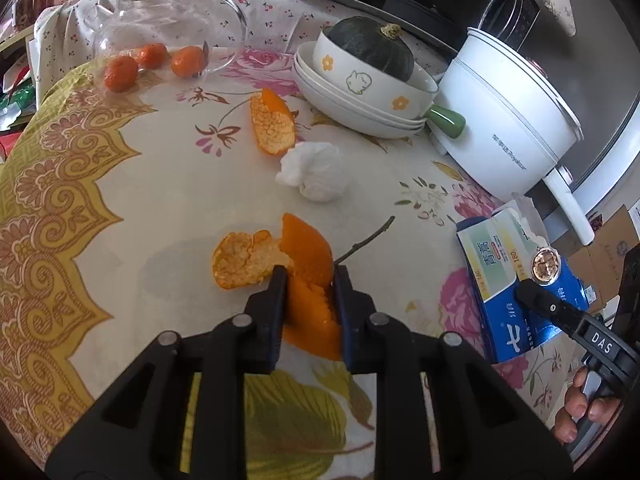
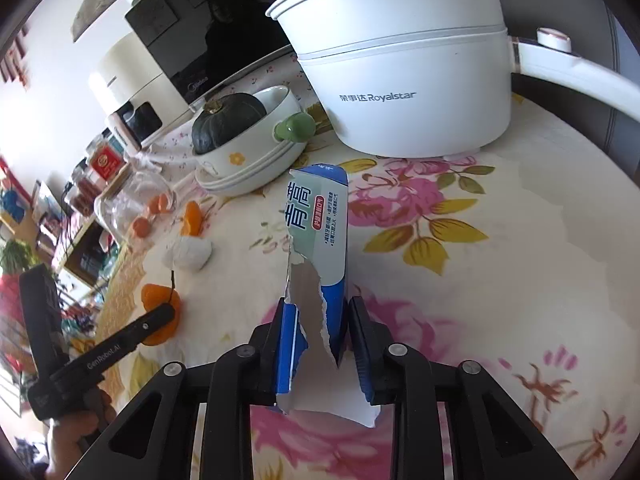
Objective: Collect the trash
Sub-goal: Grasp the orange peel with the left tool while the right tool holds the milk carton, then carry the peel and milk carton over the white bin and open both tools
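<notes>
Left wrist view: left gripper [image 1: 310,276] clamped on a curl of orange peel [image 1: 308,264], pads pressing its folded middle, 1 lobe with pale pith spilling out left onto the flowered tablecloth [image 1: 152,184]. Peel's long axis running roughly along the fingers, away from the camera. A thin twig [image 1: 366,240] lying just past the right finger, slanting up and right. Further ahead, straight up the cloth, a crumpled white tissue [image 1: 314,172], and beyond it a 2nd peel [image 1: 272,126], both well apart from the claw and nearer this hand than the other. At far right, the right gripper [image 1: 560,308] against a blue box, a hand [image 1: 580,412] below it. Behind: stacked white bowls [image 1: 360,96] with a dark squash [image 1: 372,46], a white electric pot [image 1: 508,120], 3 whole tangerines [image 1: 152,62] by a glass jar [image 1: 168,20].

Right wrist view: right gripper [image 2: 316,320] closed on a torn blue toothpaste box [image 2: 320,240], pads squeezing its near end. Box standing out lengthwise ahead of the claw, far end aimed at the bowls, ragged torn flap hanging below the fingers. Left gripper visible at lower left over the peel. No bin in sight in either view.

Judged from this: both grabs made, carrying off to follow; remaining tissue and 2nd peel likely the left hand's, lying directly ahead of it.
</notes>
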A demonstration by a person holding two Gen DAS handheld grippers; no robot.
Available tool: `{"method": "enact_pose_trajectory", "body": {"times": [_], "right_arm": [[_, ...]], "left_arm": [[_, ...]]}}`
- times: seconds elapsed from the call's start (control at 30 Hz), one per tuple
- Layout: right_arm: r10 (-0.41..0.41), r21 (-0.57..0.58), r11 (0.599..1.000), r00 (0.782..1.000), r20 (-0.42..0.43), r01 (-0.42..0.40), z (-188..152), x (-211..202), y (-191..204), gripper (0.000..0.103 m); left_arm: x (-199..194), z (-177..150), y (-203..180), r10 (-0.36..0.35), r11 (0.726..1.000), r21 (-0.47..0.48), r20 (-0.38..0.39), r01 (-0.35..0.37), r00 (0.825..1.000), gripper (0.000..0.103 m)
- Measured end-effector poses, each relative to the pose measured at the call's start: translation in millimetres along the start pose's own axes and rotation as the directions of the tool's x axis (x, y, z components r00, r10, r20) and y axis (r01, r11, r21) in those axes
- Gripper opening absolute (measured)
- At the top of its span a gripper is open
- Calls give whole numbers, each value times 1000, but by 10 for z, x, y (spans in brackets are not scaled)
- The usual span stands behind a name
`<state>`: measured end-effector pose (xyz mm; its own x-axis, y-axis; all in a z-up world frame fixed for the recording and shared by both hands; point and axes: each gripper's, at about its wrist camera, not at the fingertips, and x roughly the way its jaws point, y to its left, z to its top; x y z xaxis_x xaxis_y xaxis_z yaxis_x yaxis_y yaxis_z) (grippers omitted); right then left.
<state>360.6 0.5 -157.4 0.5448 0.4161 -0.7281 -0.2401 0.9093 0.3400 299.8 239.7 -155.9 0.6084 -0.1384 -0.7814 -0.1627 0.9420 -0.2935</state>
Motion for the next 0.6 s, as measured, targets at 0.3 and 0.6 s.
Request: {"method": "enact_pose_trajectory", "body": {"times": [0.3, 0.6], "right_arm": [[-1, 3, 1000, 1000, -5, 1, -287, -579, -117, 22], [-23, -41, 999, 1000, 5, 23, -536, -1167, -168, 18]], "left_arm": [[-508, -392, -206, -11, 999, 37, -11, 11, 1000, 24], [-907, -703, -452, -31, 997, 70, -27, 33, 999, 24]]}}
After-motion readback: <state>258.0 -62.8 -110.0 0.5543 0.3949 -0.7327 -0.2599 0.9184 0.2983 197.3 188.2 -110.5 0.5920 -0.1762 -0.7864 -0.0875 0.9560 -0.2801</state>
